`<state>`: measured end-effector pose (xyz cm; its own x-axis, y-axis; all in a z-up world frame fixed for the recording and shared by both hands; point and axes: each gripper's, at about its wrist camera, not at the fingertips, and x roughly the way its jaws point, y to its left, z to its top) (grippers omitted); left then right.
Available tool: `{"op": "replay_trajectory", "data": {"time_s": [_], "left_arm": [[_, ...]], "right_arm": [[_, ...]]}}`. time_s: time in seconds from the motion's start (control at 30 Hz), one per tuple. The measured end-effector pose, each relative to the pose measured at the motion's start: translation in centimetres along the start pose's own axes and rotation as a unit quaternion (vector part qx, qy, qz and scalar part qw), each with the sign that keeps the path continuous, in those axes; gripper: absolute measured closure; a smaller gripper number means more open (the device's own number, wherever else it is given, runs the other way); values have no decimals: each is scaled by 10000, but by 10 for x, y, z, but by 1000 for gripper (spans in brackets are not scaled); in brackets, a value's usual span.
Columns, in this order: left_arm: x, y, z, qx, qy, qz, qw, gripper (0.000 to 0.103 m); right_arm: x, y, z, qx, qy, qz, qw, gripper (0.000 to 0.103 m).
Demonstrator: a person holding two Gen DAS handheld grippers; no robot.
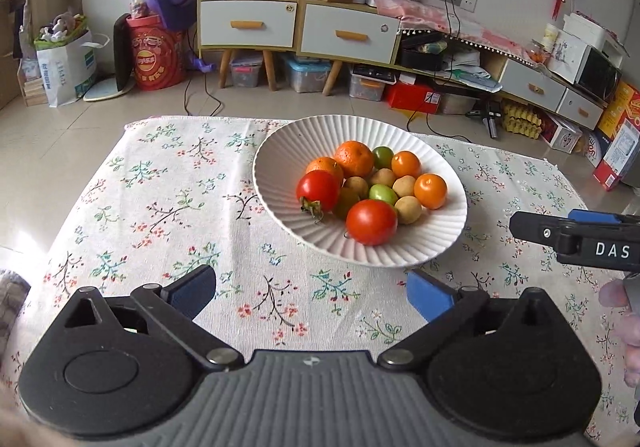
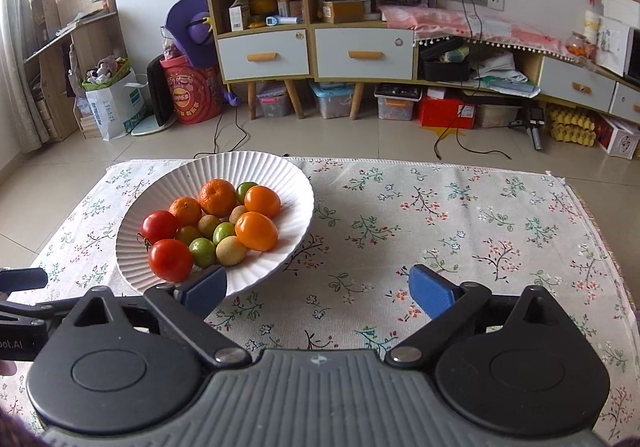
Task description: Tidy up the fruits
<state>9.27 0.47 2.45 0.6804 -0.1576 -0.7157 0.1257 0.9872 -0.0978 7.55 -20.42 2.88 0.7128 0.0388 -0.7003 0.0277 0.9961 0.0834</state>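
Note:
A white ribbed bowl (image 1: 440,215) stands on the floral tablecloth, also in the right wrist view (image 2: 296,203). It holds two red tomatoes (image 1: 371,222) (image 2: 170,259), several oranges (image 1: 354,158) (image 2: 256,231) and several small green and yellow fruits (image 1: 382,194) (image 2: 231,251). My left gripper (image 1: 312,291) is open and empty, just short of the bowl's near rim. My right gripper (image 2: 318,293) is open and empty, its left finger at the bowl's near right rim. The right gripper's side shows at the right edge of the left wrist view (image 1: 580,237).
The floral tablecloth (image 1: 160,207) (image 2: 460,227) covers a low table. Beyond it lie tiled floor, cabinets with drawers (image 1: 248,23), storage boxes and cables. Open cloth lies right of the bowl in the right wrist view.

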Motion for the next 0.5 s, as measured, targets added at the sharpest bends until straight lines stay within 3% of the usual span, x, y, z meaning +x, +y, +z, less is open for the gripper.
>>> {"op": "replay_trajectory", "data": {"time_s": [0.23,0.33,0.5], "left_arm": [[-14,-5,-12,-32,233,430,9988,4],[-17,-7,-16,-77,458,515,9976,4],[-29,-11,-22,-5,519,764,9957,4]], "right_arm": [[-16,11,-11,257,302,39,9992,1],[-18,13,-12,452,589,-181,9971,1],[-24,15,-20,700,1047,-77,9920,1]]}}
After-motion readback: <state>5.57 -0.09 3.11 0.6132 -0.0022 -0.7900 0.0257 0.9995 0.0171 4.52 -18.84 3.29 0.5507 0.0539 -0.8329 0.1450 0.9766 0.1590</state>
